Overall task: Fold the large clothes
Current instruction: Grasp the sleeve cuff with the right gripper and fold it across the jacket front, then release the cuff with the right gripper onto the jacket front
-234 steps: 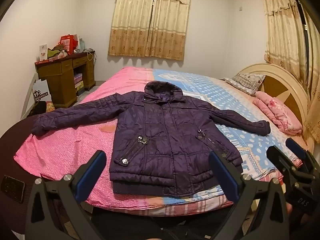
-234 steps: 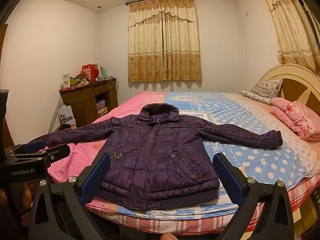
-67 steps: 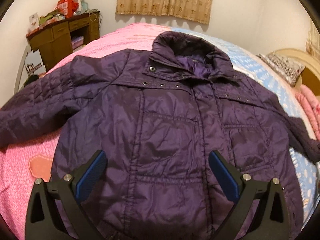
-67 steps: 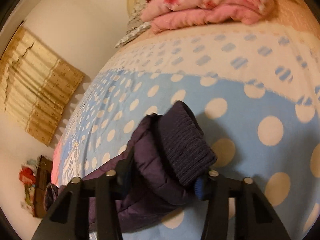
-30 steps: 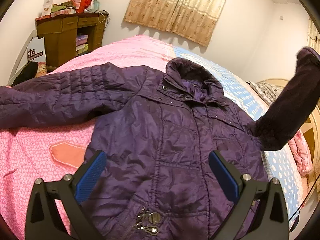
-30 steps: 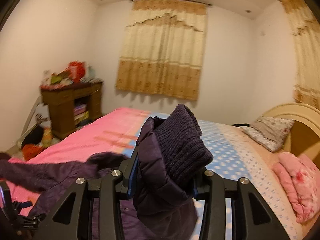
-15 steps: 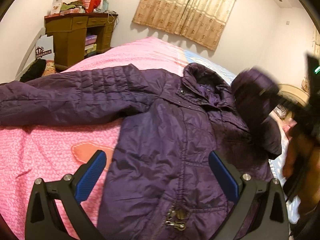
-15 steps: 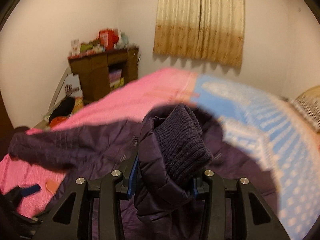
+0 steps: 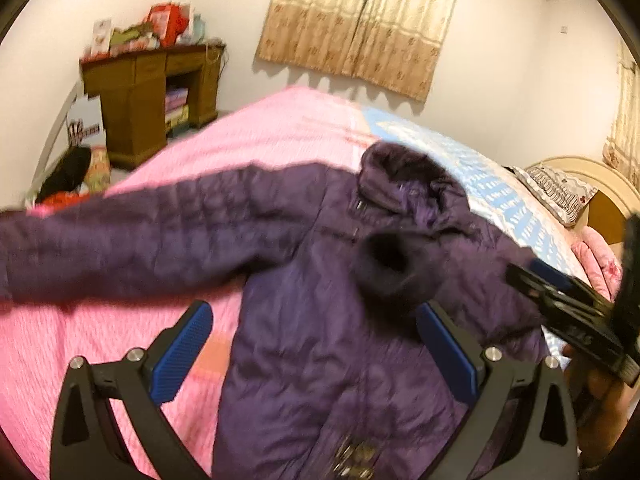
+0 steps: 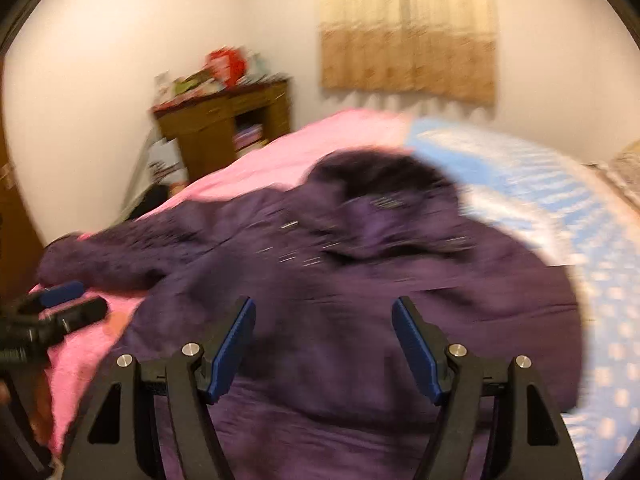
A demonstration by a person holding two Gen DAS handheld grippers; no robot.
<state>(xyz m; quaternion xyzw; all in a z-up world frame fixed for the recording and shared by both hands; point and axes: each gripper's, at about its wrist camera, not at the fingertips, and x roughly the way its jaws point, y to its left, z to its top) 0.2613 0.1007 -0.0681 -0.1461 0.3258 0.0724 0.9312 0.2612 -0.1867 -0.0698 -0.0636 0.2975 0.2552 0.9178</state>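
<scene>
A purple quilted jacket (image 9: 320,340) lies face up on the bed, also in the right wrist view (image 10: 360,280). Its right sleeve is folded across the chest, with the knit cuff (image 9: 390,268) lying on the front. The left sleeve (image 9: 140,236) still stretches out to the left. My left gripper (image 9: 312,340) is open and empty above the jacket's lower front. My right gripper (image 10: 324,336) is open and empty above the chest; it shows at the right edge of the left wrist view (image 9: 568,300). Both views are blurred by motion.
The bed has a pink cover (image 9: 80,340) on the left and a blue dotted one (image 10: 600,280) on the right. A wooden desk (image 9: 148,92) stands against the far left wall. Pillows (image 9: 556,192) and the headboard lie at the right.
My right gripper carried the sleeve cuff across to the chest, opened and let it go. The left gripper stayed open and drifted left over the jacket.
</scene>
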